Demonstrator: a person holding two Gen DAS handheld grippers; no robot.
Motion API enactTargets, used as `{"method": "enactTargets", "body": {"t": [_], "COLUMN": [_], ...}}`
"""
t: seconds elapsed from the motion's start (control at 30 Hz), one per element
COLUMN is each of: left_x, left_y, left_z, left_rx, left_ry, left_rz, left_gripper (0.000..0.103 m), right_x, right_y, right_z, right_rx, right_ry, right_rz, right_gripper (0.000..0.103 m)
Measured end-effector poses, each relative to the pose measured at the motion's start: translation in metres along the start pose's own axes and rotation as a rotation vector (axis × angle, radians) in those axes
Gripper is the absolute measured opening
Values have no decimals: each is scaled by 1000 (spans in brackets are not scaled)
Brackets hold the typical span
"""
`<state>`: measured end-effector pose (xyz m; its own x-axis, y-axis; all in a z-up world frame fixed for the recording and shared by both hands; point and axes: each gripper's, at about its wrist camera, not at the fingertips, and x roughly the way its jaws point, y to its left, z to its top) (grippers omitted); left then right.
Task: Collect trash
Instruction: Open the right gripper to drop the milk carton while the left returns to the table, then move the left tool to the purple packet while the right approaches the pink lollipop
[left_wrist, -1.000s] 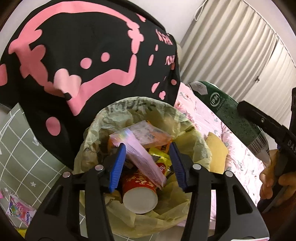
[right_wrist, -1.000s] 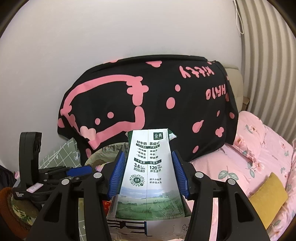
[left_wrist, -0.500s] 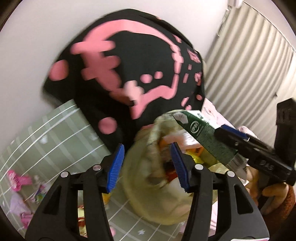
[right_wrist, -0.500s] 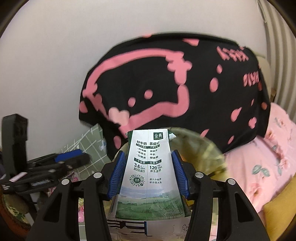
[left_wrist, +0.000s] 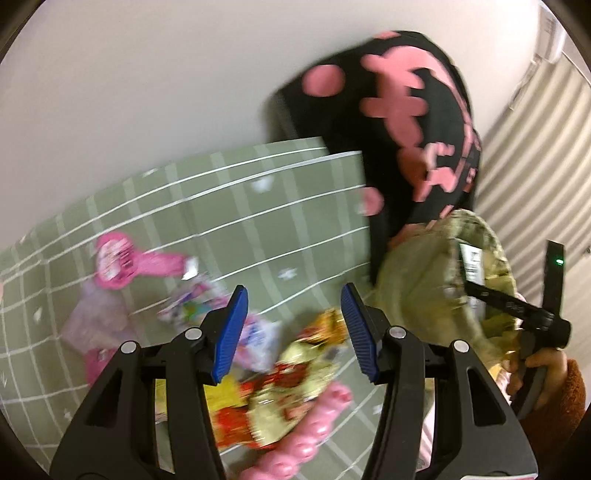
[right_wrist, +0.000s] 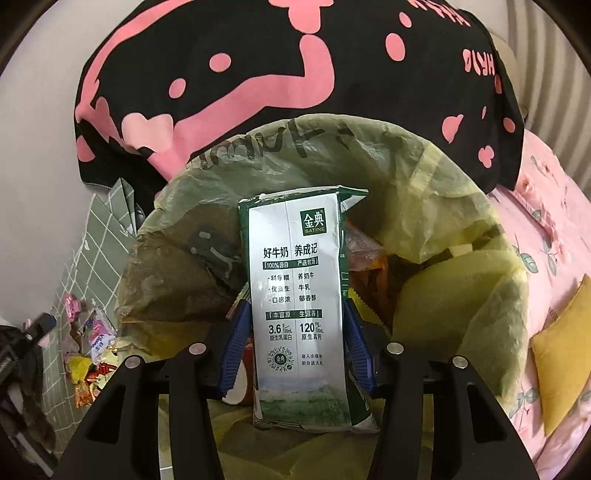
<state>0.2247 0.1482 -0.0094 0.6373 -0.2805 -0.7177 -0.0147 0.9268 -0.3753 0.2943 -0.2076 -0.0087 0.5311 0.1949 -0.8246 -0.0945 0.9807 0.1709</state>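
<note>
Right tongs (right_wrist: 295, 354) clamped on milk carton (right_wrist: 295, 295), held over the trash bag (right_wrist: 424, 177) mouth, likely for dropping in. Left tongs (left_wrist: 293, 328) apart, empty, aimed at snack wrappers (left_wrist: 295, 373) on the green mat (left_wrist: 221, 206) left of the bag, probably the next pick. A second ago left pointed into the bag; carton was short of it.
</note>
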Motion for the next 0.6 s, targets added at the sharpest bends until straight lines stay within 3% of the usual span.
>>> {"method": "enactTargets", "body": {"t": [0.3,0.6], "left_x": [-28,-54], "left_y": [65,124], "left_z": [-13,-31], "left_rx": [-87,-214], "left_ry": [-62,-94], "left_rz": [121,218], "left_gripper": [53,53], "right_x": [-49,-73], "right_y": [16,76], "right_z": [-7,-18], "right_rx": [-63,-169], "right_ry": [-145,-252], "right_rz": [-45,87], "right_gripper": [52,52]}}
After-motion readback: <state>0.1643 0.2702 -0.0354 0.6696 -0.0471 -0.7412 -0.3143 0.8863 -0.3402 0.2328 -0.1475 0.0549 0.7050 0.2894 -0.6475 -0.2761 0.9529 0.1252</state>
